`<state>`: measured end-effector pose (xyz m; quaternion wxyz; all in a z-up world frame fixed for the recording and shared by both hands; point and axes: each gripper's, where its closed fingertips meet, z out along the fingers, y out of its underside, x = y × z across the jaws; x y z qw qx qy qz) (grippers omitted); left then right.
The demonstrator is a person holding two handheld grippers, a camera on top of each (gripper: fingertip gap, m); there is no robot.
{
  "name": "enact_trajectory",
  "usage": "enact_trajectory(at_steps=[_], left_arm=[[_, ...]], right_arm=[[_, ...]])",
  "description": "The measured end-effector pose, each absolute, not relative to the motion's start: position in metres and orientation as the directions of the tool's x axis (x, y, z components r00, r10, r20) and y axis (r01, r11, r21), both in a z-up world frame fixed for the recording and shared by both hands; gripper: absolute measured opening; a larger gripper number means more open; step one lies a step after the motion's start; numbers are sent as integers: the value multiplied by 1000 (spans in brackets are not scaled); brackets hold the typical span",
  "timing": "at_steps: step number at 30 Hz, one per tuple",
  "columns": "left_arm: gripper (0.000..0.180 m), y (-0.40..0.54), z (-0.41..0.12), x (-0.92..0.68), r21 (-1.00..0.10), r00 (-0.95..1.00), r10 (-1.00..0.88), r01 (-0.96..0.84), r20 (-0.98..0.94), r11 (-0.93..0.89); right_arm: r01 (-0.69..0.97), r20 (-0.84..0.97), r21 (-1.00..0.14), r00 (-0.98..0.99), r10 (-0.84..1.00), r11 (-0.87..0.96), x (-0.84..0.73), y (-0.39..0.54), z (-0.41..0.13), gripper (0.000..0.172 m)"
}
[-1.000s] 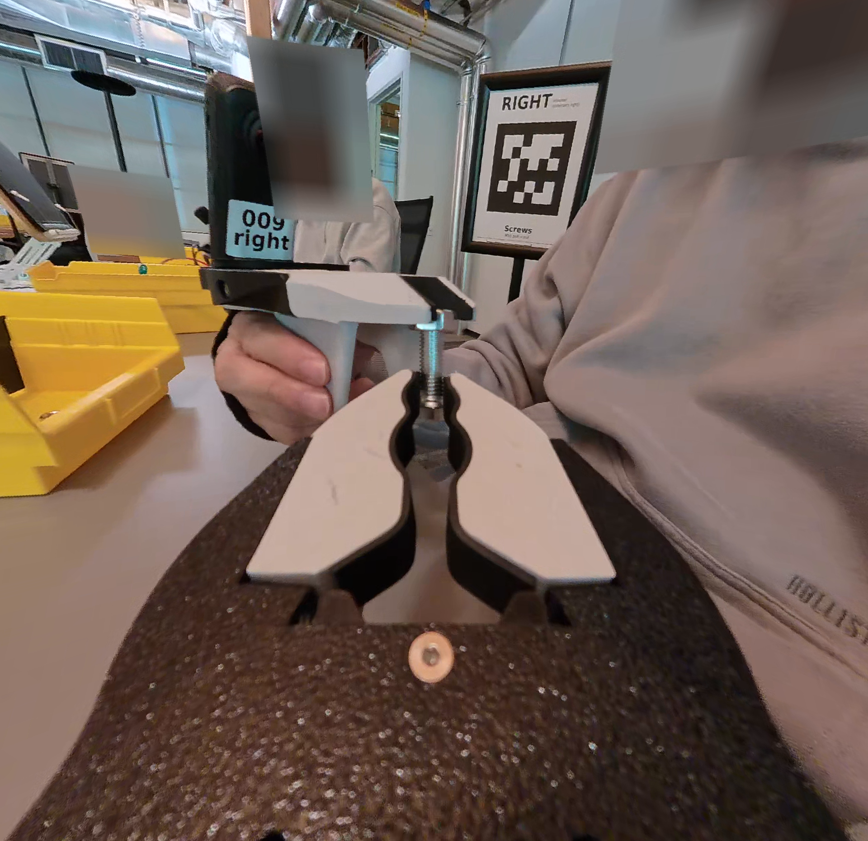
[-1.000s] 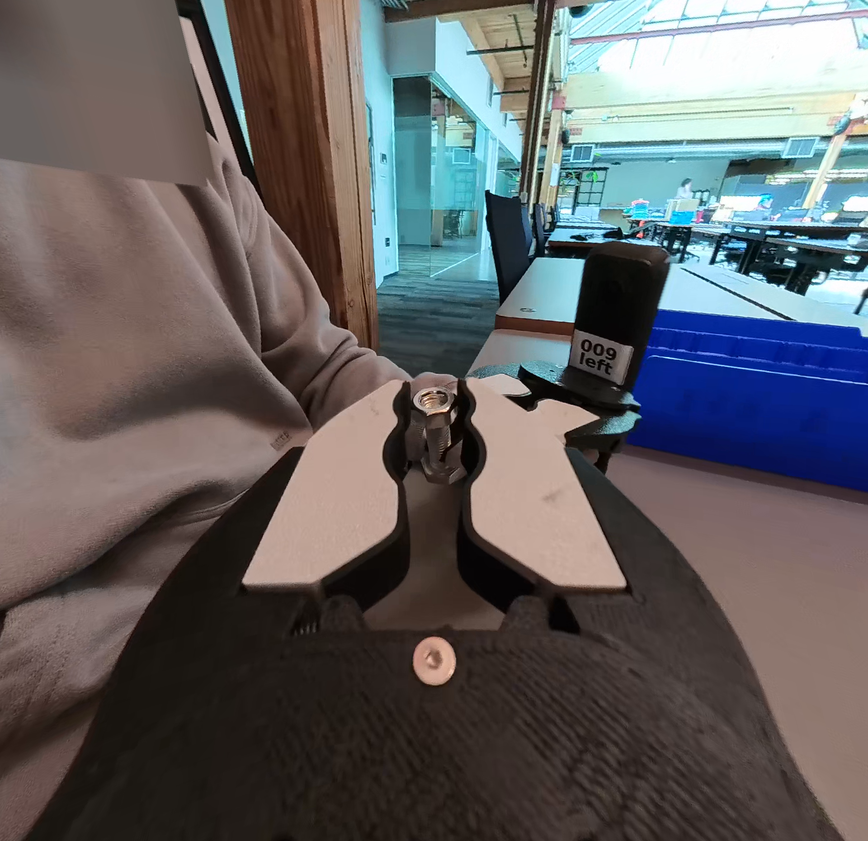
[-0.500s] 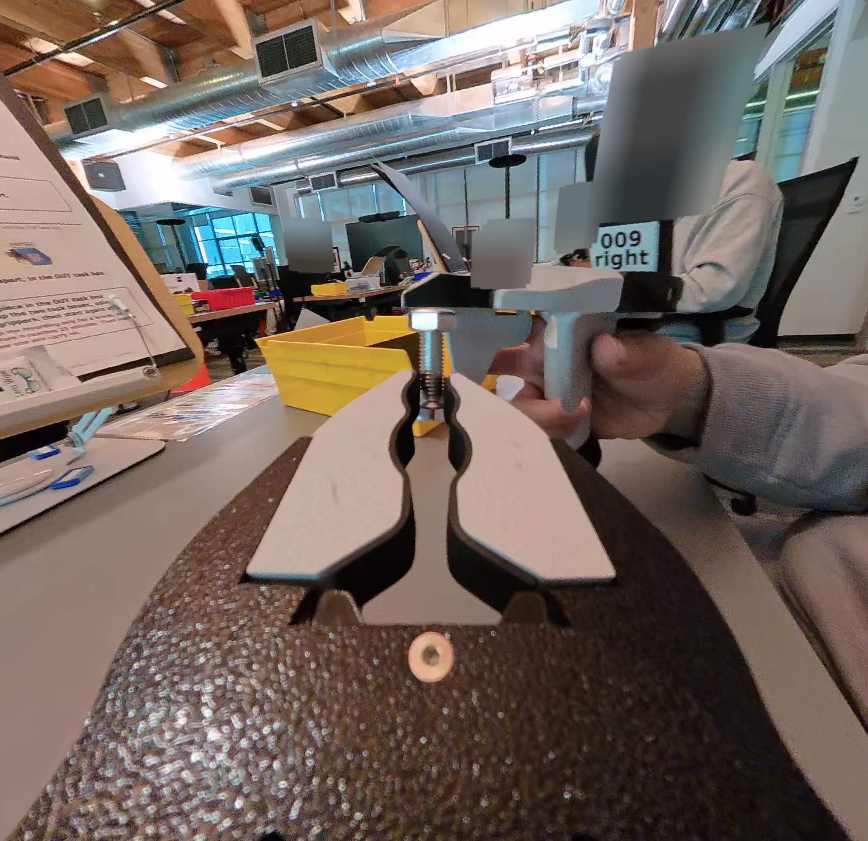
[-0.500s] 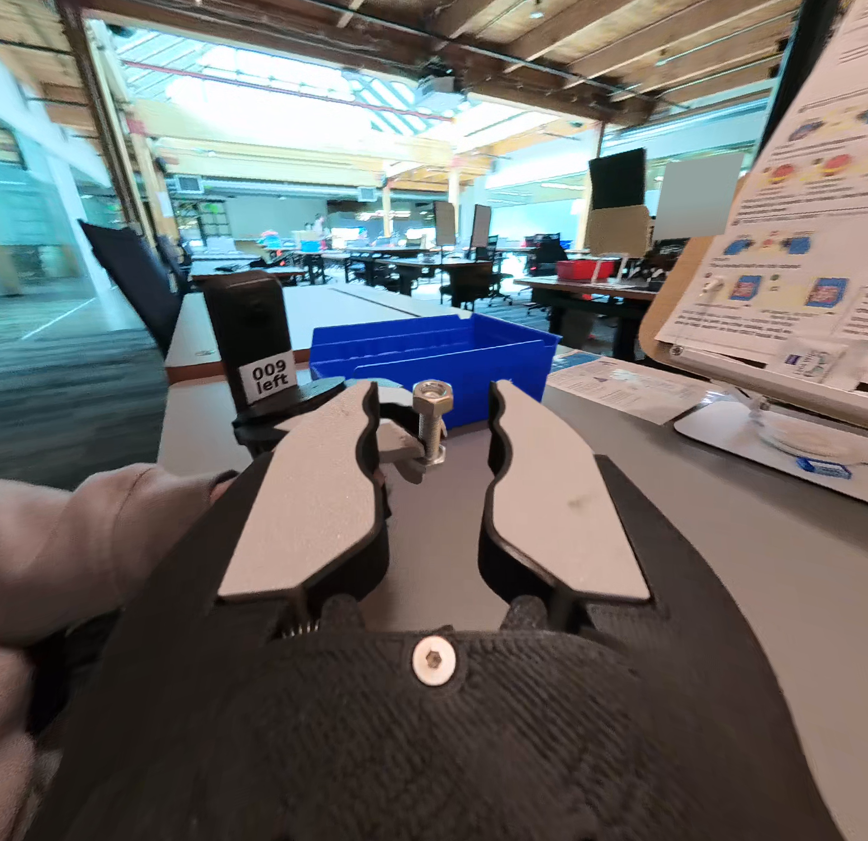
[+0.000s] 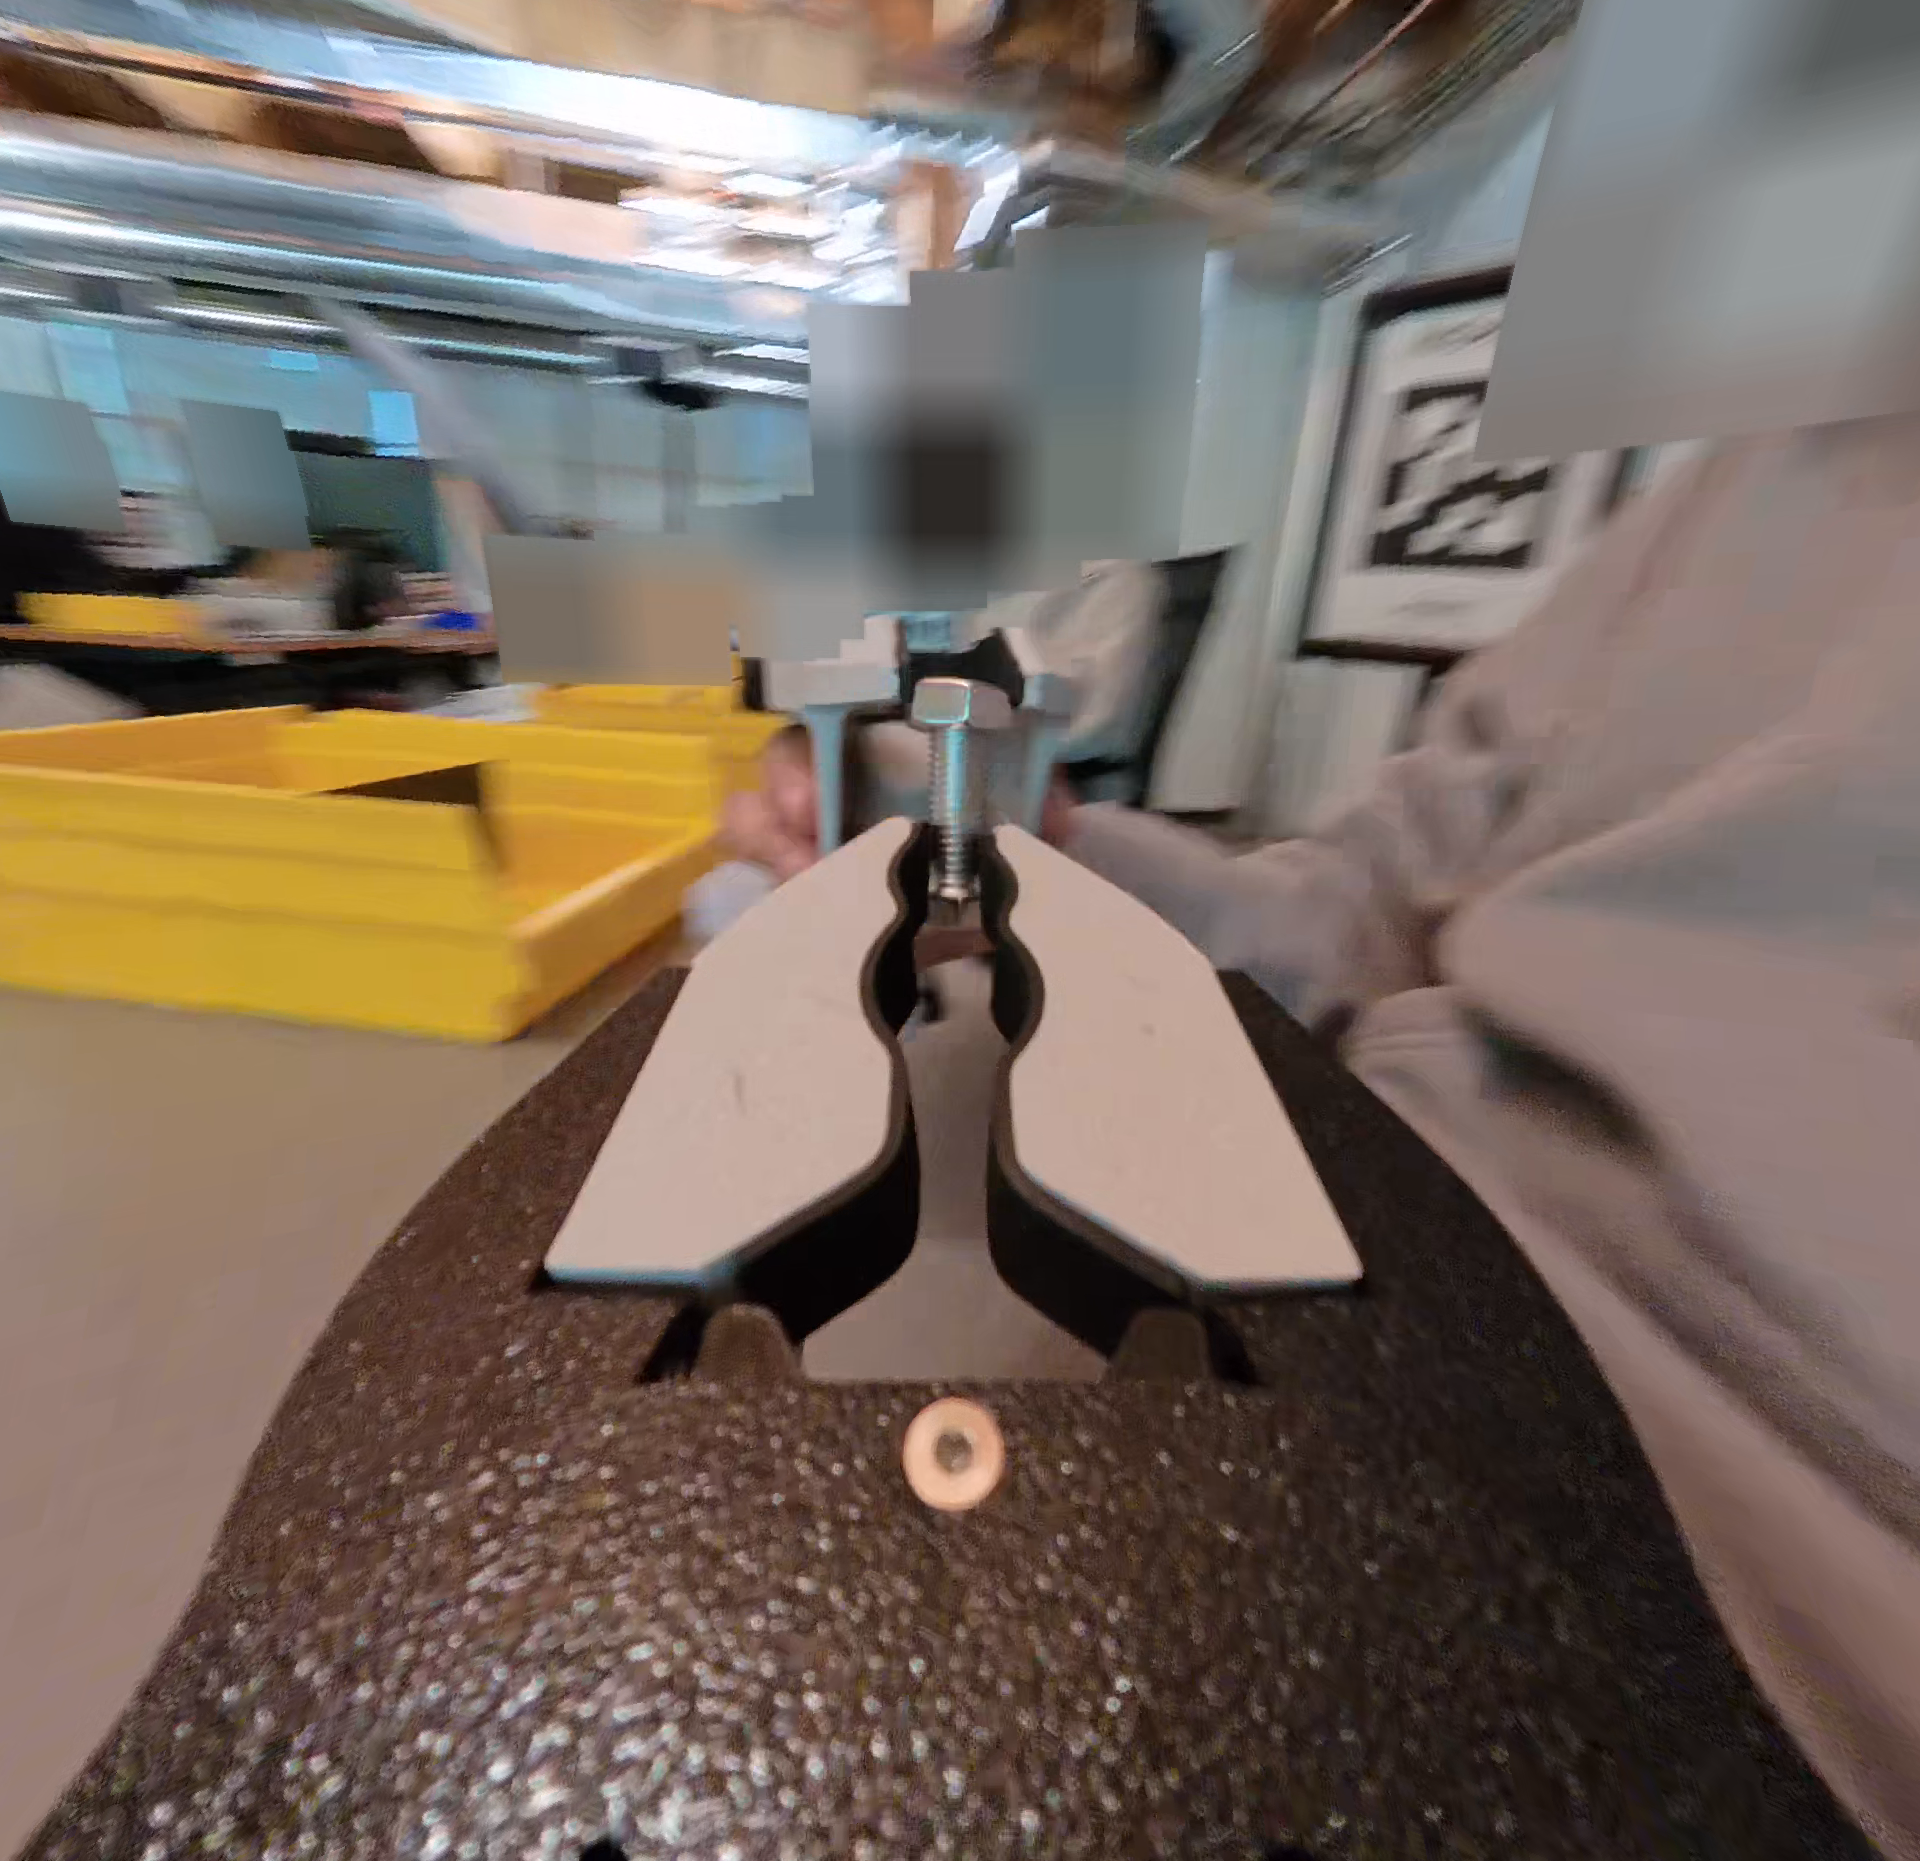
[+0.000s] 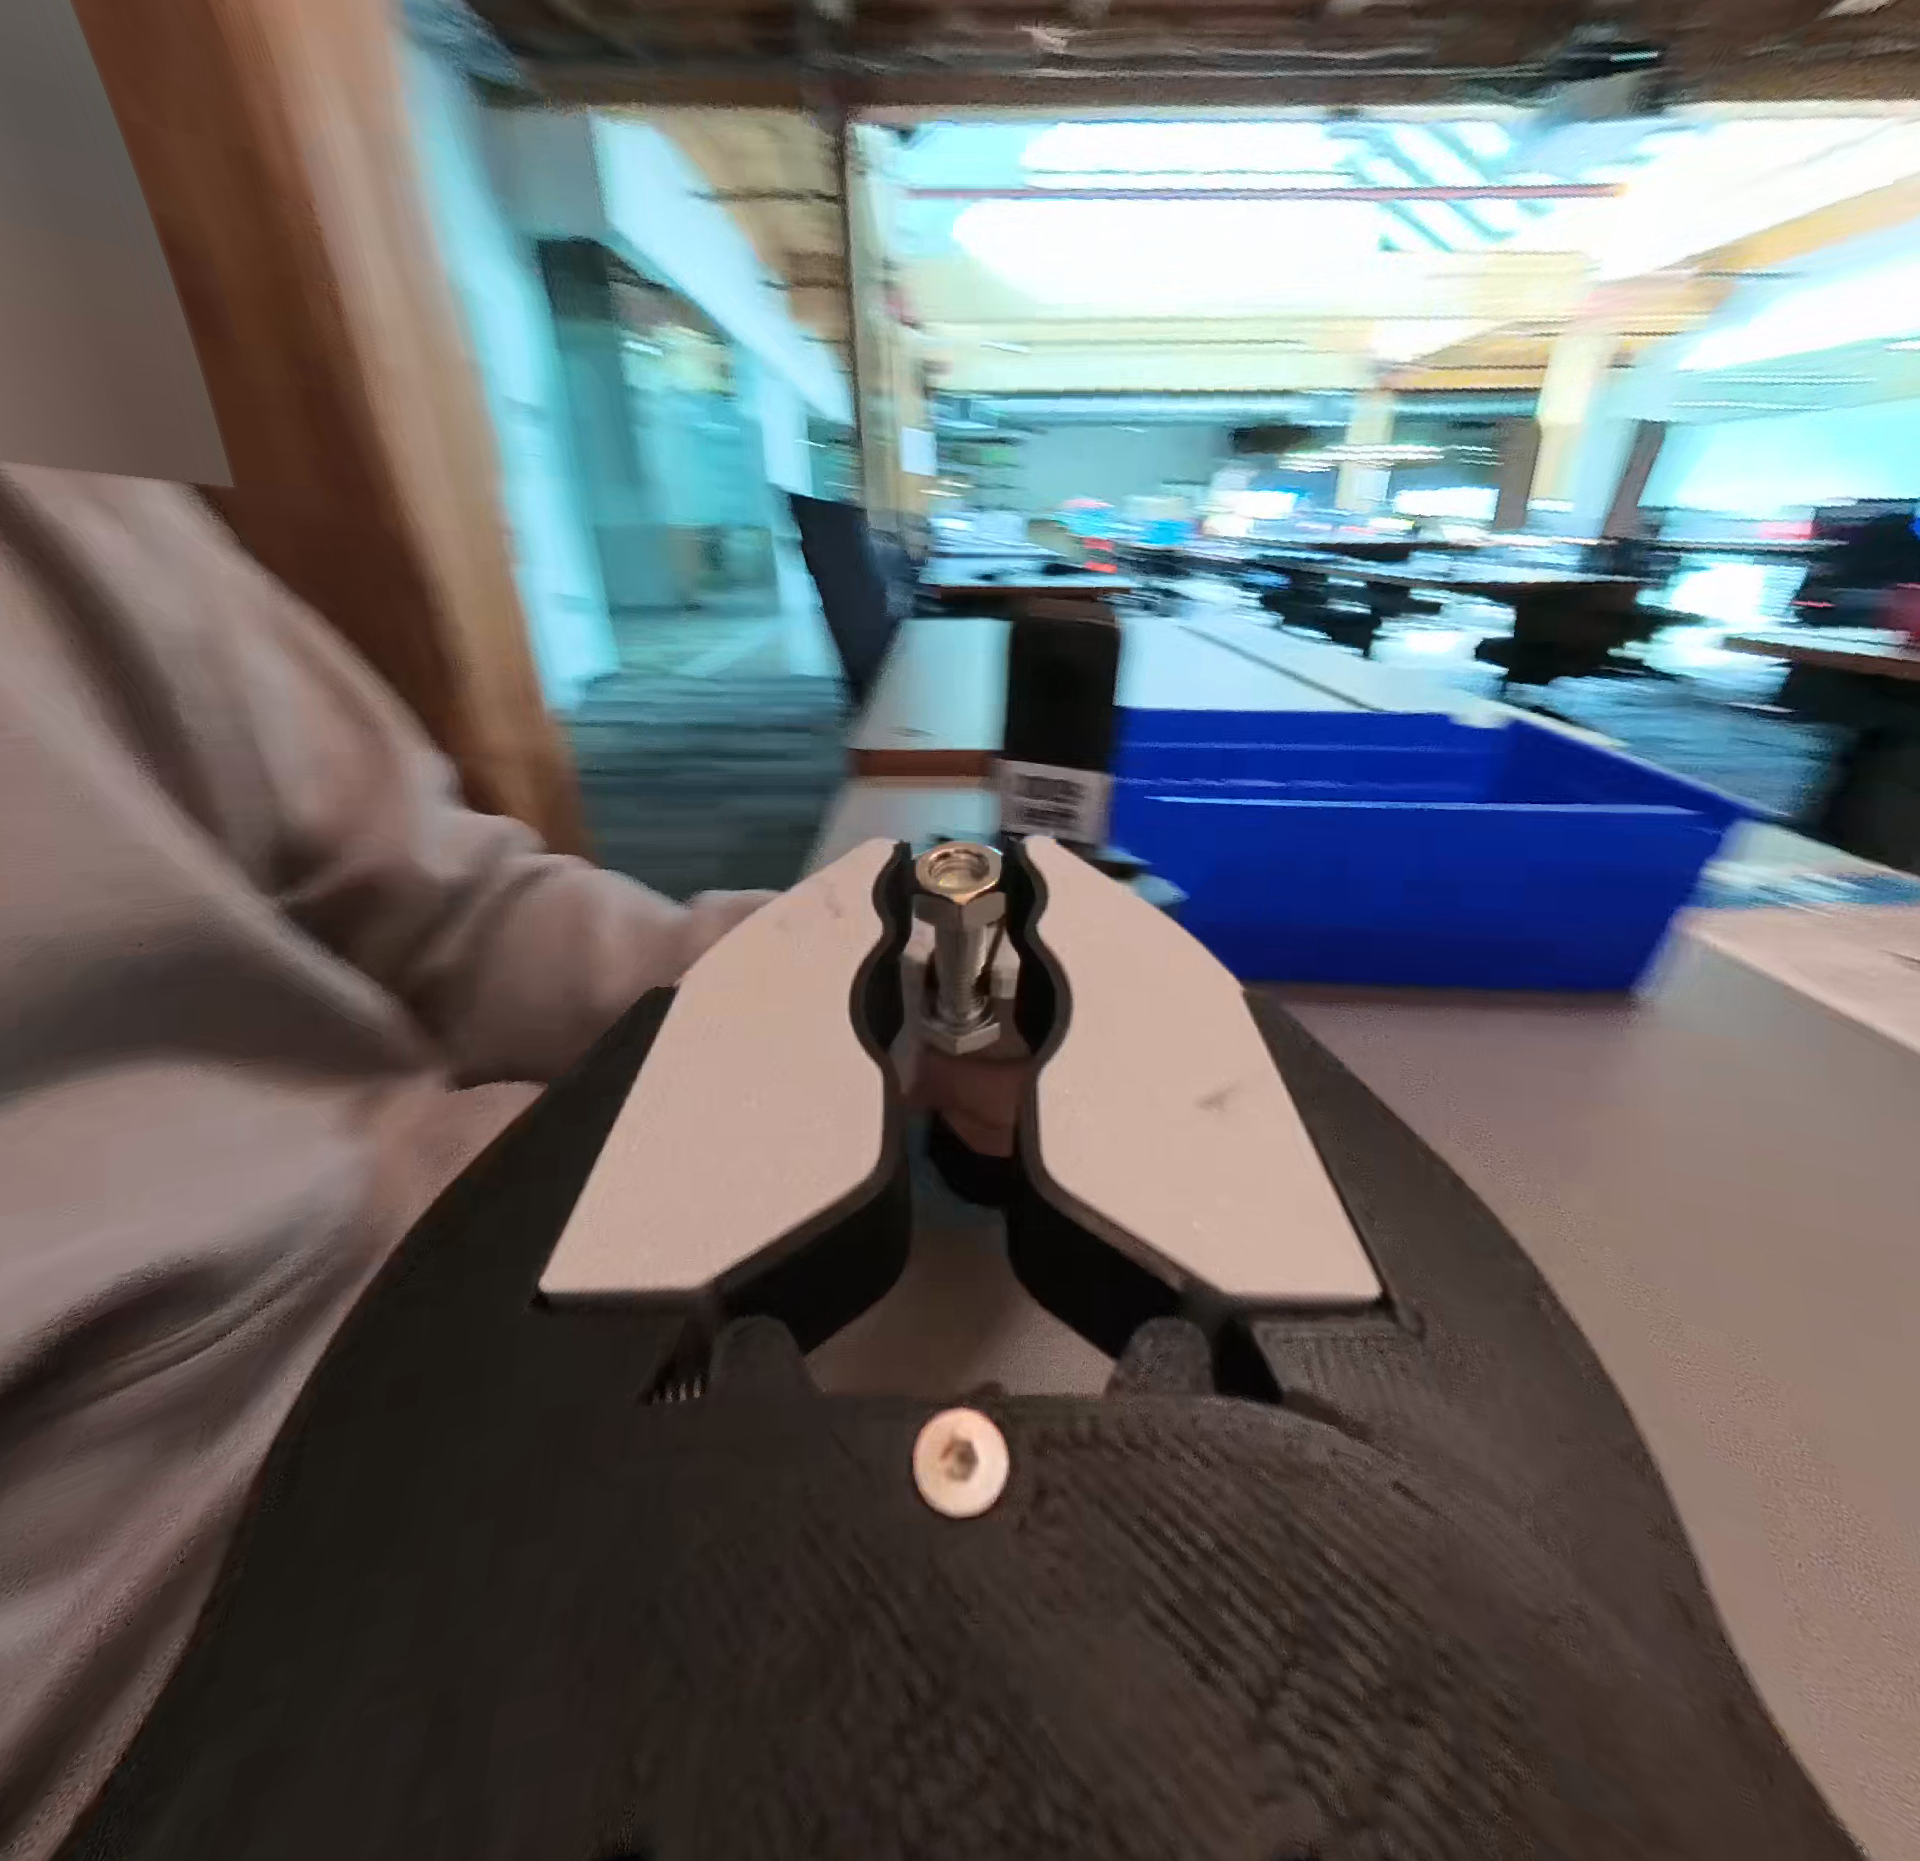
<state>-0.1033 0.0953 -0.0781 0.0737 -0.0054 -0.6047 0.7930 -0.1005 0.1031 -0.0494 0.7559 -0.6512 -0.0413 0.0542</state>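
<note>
1. Left tool point(image 5: 954, 855) is clenching the upright bolt point(image 5: 951, 772) by its lower thread, steadying it at 12 o'clock.
2. Right tool point(image 6: 961, 881) is gripping the bolt's hex head point(image 6: 958, 876), apparently for turning.
3. Yellow bin point(image 5: 312, 855) is sitting on the worktop point(image 5: 208, 1136) at 9 o'clock.

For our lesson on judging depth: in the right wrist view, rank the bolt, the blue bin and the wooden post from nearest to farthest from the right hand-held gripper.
1. Bolt: between the fingertips of the right hand-held gripper, upright.
2. Blue bin: on the table, ahead and to the right.
3. Wooden post: standing off the table, far left, behind the sleeve.
</note>
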Motion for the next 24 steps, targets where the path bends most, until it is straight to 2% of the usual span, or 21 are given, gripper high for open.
enact_trajectory(at_steps=[2, 4, 8, 10, 13, 17, 20, 24], left_arm=[[8, 89, -80, -124, -962, -950, 292, -176, 111, -208], [8, 86, -83, -138, -969, -922, 372, -180, 106, -170], [8, 85, -84, -141, -970, -913, 392, -186, 113, -155], [8, 86, -83, -129, -970, -948, 306, -155, 92, -187], [8, 91, -85, -102, -976, -997, 70, -37, 22, -214], [8, 101, -92, -65, -985, -971, -238, 66, -26, -162], [8, 108, -90, -55, -982, -945, -325, 83, -24, -168], [8, 110, -91, -52, -984, -936, -351, 87, -27, -157]], right_arm=[[-46, -4, -990, 956, 292, 135, -122, 97, -51, 17], [-14, 36, -992, 928, 372, 129, -137, 94, -53, 17], [-33, 21, -991, 917, 398, 128, -140, 94, -54, 17], [-43, 6, -987, 952, 306, 154, -127, 96, -53, 17], [-19, -4, -982, 997, 81, 190, -95, 97, -49, 37], [-6, -34, -983, 988, -154, 182, -64, 102, -49, 46], [47, 9, -990, 964, -267, 136, -56, 110, -56, 45], [107, 72, -991, 937, -343, 84, -53, 119, -62, 36]])
